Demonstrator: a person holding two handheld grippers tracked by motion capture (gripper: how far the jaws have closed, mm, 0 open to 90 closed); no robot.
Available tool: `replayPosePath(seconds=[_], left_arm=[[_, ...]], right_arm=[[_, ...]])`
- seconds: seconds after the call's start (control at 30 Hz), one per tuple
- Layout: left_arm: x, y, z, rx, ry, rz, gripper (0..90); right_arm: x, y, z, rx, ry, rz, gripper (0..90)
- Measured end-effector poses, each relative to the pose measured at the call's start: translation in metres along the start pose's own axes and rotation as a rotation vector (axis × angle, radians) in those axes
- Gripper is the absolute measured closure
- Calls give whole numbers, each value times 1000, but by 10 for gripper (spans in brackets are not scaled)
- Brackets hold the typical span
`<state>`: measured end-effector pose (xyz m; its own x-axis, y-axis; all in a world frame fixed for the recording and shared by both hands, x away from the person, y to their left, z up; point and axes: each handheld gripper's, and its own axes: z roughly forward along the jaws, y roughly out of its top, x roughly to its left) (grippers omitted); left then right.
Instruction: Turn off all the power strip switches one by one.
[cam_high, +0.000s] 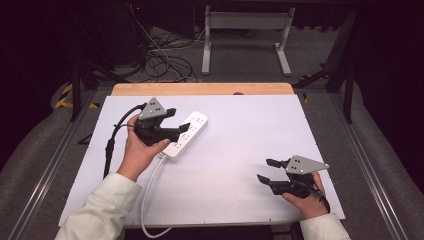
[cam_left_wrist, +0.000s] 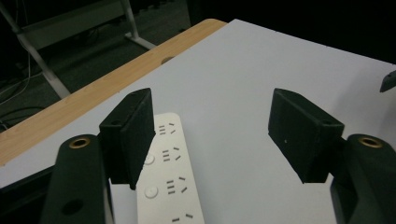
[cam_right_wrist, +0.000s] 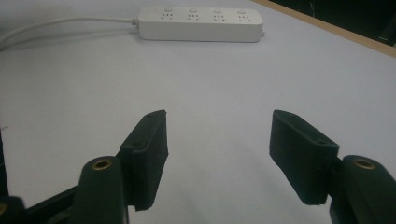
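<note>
We found the work barely begun. The white plastic four-outlet power strip (cam_high: 186, 135) lay flat on the pale grey table top (cam_high: 240, 145), at about ten o'clock from the table's middle, its white cord (cam_high: 148, 192) trailing toward six o'clock and over the near edge. Our left gripper (cam_high: 177, 121) hung just above the strip's cord end with its jaws spread wide; in the left gripper view the strip (cam_left_wrist: 170, 182) passed under the left-hand jaw rather than between the two, so nothing was gripped. Our right gripper (cam_high: 267, 170) sat well apart, at about four o'clock near the front edge, jaws likewise spread and empty, facing the strip (cam_right_wrist: 201, 23) across bare table. We judged that no hold had been taken: lining the left jaws around the body, closing, and any move of the strip were all left.
</note>
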<state>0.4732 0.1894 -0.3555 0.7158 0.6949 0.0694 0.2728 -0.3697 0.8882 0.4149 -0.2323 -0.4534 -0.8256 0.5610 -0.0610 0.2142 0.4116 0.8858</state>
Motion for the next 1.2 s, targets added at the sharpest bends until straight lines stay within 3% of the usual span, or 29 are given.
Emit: replayPosePath(seconds=[0.37,0.47,1.0,1.2], left_arm=[[-8,-44,-39,-34,27,16,254],[-9,-59,-48,-50,31,2,252],[-15,-119,-68,-28,41,-6,217],[-15,-141,-72,-10,37,-33,215]], right_arm=[[-2,0,-1,-22,6,28,357],[-2,0,-2,-24,10,31,352],[-1,0,-2,-24,9,22,334],[-1,0,-1,-17,13,25,336]])
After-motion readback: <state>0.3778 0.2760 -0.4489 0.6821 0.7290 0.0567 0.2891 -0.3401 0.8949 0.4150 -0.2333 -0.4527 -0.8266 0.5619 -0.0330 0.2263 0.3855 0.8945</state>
